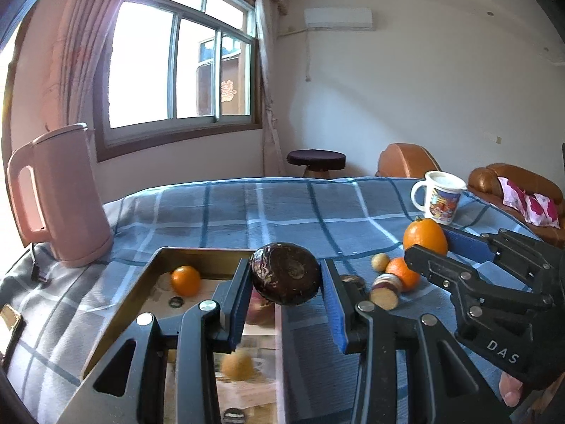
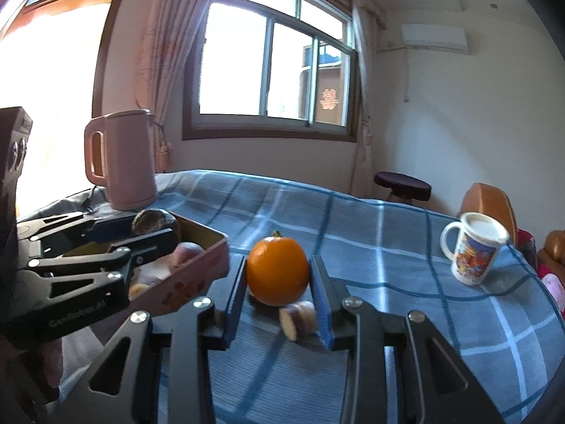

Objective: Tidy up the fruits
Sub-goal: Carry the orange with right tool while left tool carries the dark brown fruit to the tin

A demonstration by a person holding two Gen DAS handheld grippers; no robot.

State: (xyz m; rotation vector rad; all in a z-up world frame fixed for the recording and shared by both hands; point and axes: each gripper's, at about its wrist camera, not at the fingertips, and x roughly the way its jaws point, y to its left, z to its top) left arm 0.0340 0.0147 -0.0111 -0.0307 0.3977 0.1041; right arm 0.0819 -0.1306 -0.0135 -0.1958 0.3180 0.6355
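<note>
Left gripper (image 1: 286, 291) fingers clenched on dark round fruit (image 1: 285, 273) above box (image 1: 197, 252), right gripper (image 2: 278, 291) fingers grasping orange (image 2: 277, 270), cut piece (image 2: 297, 319) beneath, kettle (image 1: 67, 198), mug (image 2: 471, 247) on plaid bench (image 1: 282, 205).

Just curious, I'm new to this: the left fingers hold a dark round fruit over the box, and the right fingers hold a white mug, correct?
Not quite. The right gripper holds an orange, not the mug, which stands apart on the blue checked cloth, as the right wrist view shows. The left gripper does hold the dark round fruit over the box.

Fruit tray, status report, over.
Left gripper shut on dark round fruit above tray. Right gripper shut on orange. Path clear.
</note>
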